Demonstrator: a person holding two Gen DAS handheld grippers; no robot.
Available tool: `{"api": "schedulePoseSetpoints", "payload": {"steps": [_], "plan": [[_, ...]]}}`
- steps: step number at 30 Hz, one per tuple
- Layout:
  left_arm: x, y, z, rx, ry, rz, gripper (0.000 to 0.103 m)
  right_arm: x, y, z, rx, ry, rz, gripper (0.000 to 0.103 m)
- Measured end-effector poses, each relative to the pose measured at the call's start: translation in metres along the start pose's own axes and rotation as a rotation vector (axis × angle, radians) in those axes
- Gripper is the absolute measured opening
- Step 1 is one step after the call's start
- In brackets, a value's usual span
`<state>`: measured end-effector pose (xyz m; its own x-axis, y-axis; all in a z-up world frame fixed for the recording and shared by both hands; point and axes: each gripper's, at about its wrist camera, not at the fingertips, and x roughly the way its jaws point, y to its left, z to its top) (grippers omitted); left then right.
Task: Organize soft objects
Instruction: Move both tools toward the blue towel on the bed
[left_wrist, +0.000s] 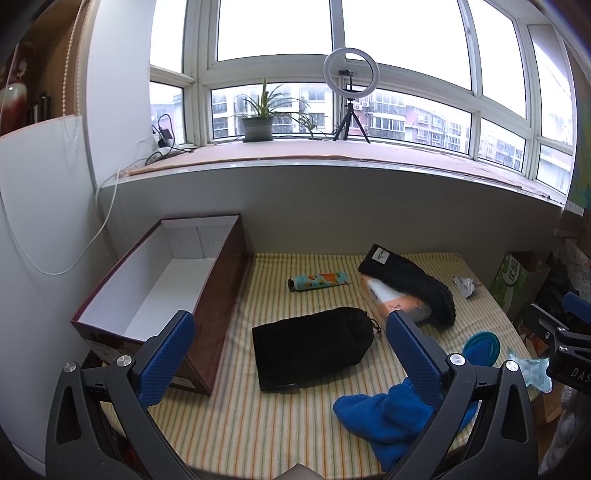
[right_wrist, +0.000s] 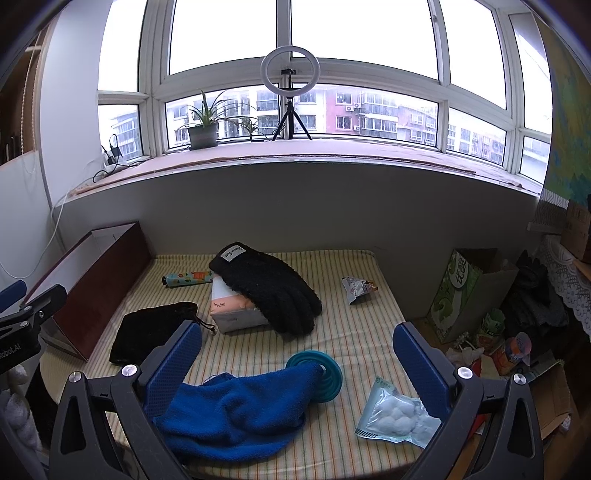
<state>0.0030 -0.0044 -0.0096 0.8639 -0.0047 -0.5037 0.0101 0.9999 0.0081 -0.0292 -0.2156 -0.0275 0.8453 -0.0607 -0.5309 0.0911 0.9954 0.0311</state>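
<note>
A black drawstring pouch (left_wrist: 312, 347) (right_wrist: 153, 330) lies flat on the striped mat (left_wrist: 295, 417). A blue towel (left_wrist: 391, 417) (right_wrist: 236, 410) is crumpled at the mat's near edge. A black fuzzy glove (left_wrist: 410, 282) (right_wrist: 267, 291) drapes over a tissue pack (left_wrist: 399, 301) (right_wrist: 231, 312). An open empty box (left_wrist: 166, 291) (right_wrist: 92, 280), white inside, stands at the left. My left gripper (left_wrist: 291, 354) is open above the pouch. My right gripper (right_wrist: 297, 363) is open above the towel.
A patterned tube (left_wrist: 319, 280), a teal collapsible cup (right_wrist: 321, 373), a bag of cotton balls (right_wrist: 397, 415) and a crumpled wrapper (right_wrist: 356, 288) lie on the mat. A green carton (right_wrist: 460, 291) and clutter stand right. A windowsill (right_wrist: 295, 162) runs behind.
</note>
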Motion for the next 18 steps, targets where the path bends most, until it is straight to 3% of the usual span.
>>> {"api": "schedulePoseSetpoints", "payload": {"steps": [18], "plan": [[0.013,0.002,-0.005,0.038,0.004,-0.046,0.103,0.004,-0.027,0.0,0.01,0.048,0.012,0.102]]}}
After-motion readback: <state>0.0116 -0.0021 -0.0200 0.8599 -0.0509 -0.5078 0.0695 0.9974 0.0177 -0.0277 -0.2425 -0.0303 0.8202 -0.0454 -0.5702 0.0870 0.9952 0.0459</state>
